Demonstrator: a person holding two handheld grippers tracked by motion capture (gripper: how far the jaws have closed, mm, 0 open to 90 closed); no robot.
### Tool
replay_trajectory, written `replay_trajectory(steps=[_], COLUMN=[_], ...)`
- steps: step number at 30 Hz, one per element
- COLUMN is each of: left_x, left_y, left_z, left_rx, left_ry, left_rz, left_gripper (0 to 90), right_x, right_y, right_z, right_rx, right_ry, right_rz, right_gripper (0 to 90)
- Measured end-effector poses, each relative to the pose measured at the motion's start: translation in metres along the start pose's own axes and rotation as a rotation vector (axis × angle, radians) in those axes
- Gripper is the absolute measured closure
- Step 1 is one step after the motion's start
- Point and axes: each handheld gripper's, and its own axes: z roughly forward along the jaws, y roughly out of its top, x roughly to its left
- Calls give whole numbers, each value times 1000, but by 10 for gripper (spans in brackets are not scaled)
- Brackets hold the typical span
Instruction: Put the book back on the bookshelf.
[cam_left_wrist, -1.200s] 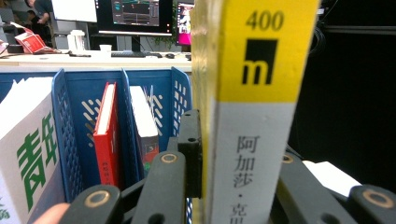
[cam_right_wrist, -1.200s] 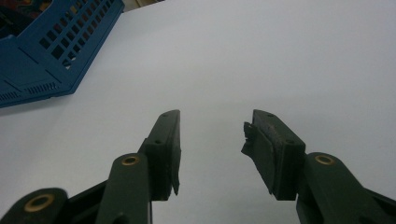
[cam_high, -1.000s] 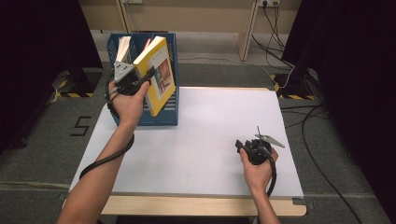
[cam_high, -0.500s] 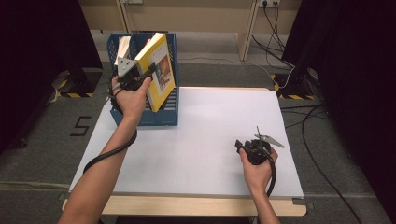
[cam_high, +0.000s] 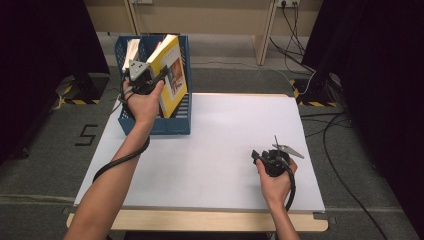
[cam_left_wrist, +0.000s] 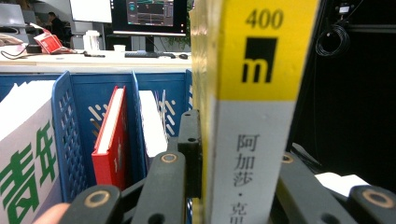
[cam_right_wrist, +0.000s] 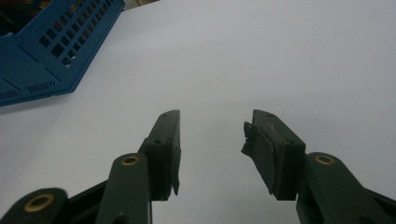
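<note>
A yellow book (cam_high: 172, 75) with a yellow and white spine (cam_left_wrist: 250, 107) is held tilted over the blue file basket (cam_high: 172, 125) at the table's back left. My left gripper (cam_high: 150, 80) is shut on this book, its jaws pressing both covers near the spine. My right gripper (cam_high: 262, 159) rests low over the white table (cam_high: 225, 130) at the front right, open, with nothing between its fingertips (cam_right_wrist: 169, 140).
In the basket stand a red book (cam_left_wrist: 109, 140), a white book with green characters (cam_left_wrist: 28, 154) and other white volumes (cam_high: 131, 50). The floor lies around the table, with cables (cam_high: 320, 75) at the back right. Beyond the basket, a desk with monitors (cam_left_wrist: 149, 14).
My left hand has carried the yellow book a little farther back over the basket. The right gripper has stayed still.
</note>
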Motion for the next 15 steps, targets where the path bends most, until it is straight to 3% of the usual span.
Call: replay_trajectory(steps=[15], left_x=[1], left_y=[-2], left_z=[10], left_rx=[2], left_ry=[3], left_rz=[2], left_gripper=[753], right_x=[2], right_y=[-2], right_z=[2], right_rx=[6], right_ry=[3], right_rz=[10], right_gripper=[538])
